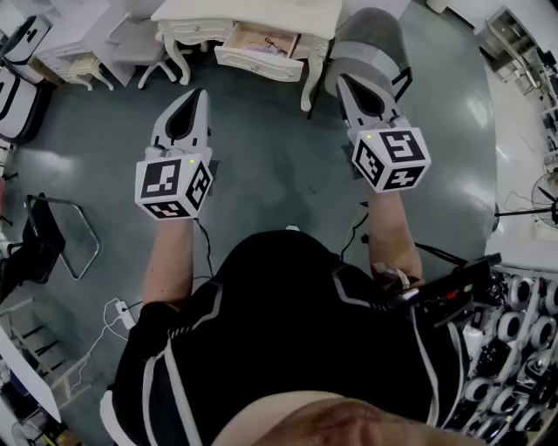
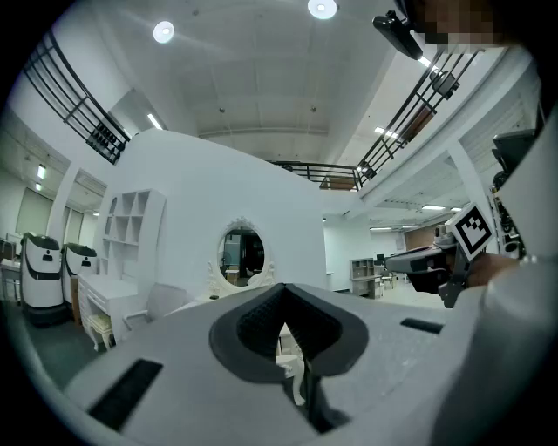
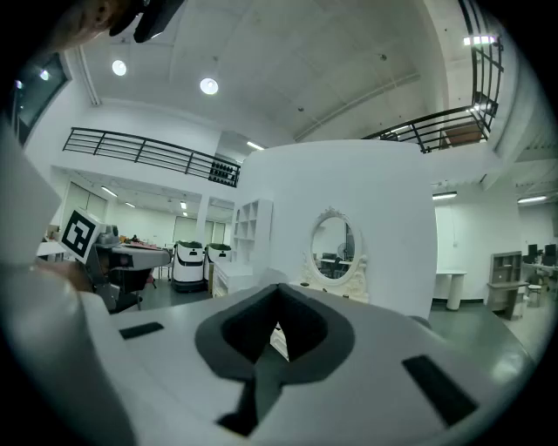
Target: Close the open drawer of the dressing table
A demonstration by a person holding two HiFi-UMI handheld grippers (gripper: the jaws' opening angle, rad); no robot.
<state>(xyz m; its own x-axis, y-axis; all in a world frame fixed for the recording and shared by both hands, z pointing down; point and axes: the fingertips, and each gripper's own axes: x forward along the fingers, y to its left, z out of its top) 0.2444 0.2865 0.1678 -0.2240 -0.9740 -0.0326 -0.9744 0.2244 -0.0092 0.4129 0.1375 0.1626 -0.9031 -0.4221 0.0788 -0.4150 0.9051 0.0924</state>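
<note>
In the head view the cream dressing table stands at the top, across the floor from me. Its drawer is pulled out, showing a wooden inside with small items. My left gripper and right gripper are held out at chest height, well short of the drawer. Both are shut and hold nothing. In the left gripper view the jaws meet in front of the table's oval mirror. The right gripper view shows its jaws together, with the same mirror beyond.
A grey padded chair stands right of the dressing table, just ahead of my right gripper. More white furniture sits at the upper left. A black metal frame is at the left, and shelves of gear at the lower right.
</note>
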